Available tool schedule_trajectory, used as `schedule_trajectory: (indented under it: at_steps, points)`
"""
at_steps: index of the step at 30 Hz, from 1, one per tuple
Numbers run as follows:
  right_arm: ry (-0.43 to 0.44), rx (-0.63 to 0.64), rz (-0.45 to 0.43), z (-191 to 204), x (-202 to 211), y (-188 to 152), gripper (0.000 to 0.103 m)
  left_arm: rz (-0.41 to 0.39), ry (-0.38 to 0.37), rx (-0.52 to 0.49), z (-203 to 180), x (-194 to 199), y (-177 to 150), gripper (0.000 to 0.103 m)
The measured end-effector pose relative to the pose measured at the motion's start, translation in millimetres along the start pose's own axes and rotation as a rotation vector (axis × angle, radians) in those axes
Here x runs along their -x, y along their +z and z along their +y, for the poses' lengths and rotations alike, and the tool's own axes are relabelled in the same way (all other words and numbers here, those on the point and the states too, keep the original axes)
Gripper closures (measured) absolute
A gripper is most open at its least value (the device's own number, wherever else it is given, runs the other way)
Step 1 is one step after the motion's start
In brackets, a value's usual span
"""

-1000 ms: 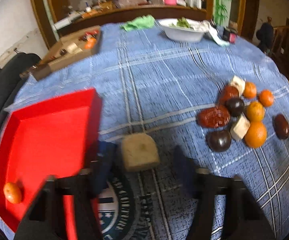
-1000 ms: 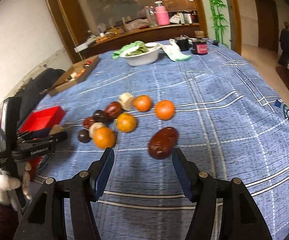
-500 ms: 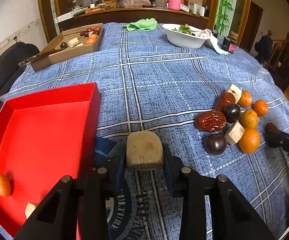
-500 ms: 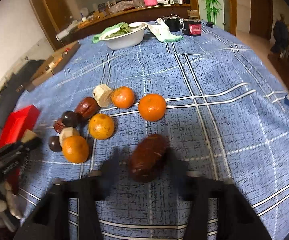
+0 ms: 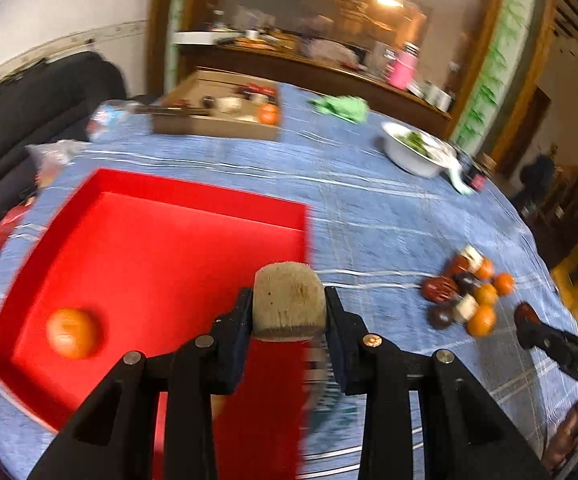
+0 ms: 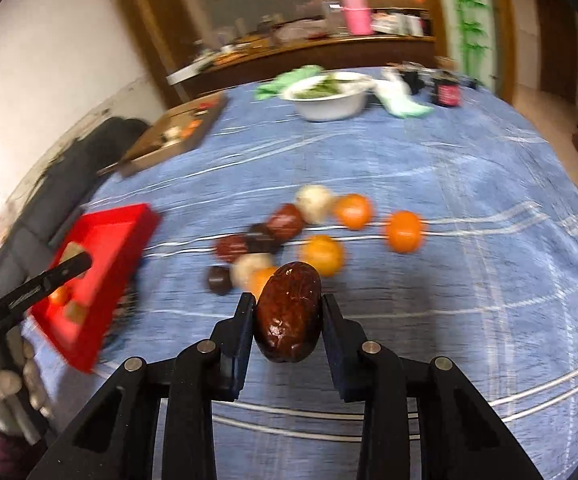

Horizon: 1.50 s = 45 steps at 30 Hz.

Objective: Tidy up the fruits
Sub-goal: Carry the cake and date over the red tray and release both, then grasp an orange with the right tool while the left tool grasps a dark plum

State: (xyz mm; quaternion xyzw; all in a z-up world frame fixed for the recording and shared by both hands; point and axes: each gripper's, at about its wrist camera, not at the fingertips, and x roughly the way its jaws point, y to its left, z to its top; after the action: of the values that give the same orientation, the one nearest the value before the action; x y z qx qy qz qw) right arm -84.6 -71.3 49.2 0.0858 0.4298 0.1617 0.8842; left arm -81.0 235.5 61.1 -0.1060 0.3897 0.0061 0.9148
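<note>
A: Item one, the brown date [image 6: 288, 316]?
B: Clamped in the right gripper [image 6: 288, 322], pads pressing both flanks. Long axis runs roughly along the fingers, tilted a little; the narrow glossy end faces the camera, the far end points toward the fruit pile [image 6: 309, 232]. It is held above the blue checked tablecloth [image 6: 449, 184], clear of the pile.

A: Item two, the tan block [image 5: 289, 300]?
B: Squeezed between the pads of the left gripper [image 5: 289, 312]. Flat cut base toward the camera, rounded top pointing away. It sits over the right-hand wall of the red tray [image 5: 149, 240].

A: Tray contents?
B: One orange [image 5: 72, 332] near the left wall in the left wrist view. Other pieces show in the right wrist view, too blurred to name.

A: Writing?
B: White lettering on each gripper's arm and dark print on the cloth beneath the left gripper; none is legible.

A: Background?
B: White bowl [image 6: 329, 100] of greens, cardboard box [image 5: 217, 116].
</note>
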Motion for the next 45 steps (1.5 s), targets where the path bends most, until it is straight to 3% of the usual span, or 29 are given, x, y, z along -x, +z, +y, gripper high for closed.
schedule_trajectory:
  at_steps: [5, 11, 16, 20, 25, 35, 40, 45]
  points:
    - [0.121, 0.117, 0.047, 67, -16, 0, 0.067, -0.010, 0.080, 0.116, 54, 5, -2, 0.070]
    - [0.290, 0.256, 0.124, 161, -45, -6, 0.067, -0.003, 0.116, 0.180, 93, 3, -5, 0.070]
    - [0.334, 0.366, 0.156, 217, -64, -17, 0.067, -0.013, 0.110, 0.208, 110, 4, -4, 0.070]
    - [0.325, 0.417, 0.181, 241, -79, -27, 0.067, -0.021, 0.095, 0.235, 119, 5, -4, 0.070]
    - [0.308, 0.416, 0.200, 245, -94, -31, 0.066, -0.036, 0.079, 0.261, 125, 11, -5, 0.067]
    - [0.314, 0.416, 0.159, 242, -86, -29, 0.058, -0.116, 0.073, 0.303, 122, 43, -1, 0.046]
    - [0.314, 0.353, 0.115, 211, -67, -22, 0.051, -0.124, 0.062, 0.253, 97, 54, 3, 0.045]
    - [0.238, 0.241, 0.062, 137, -42, -15, 0.051, -0.110, 0.004, 0.159, 52, 53, 8, 0.041]
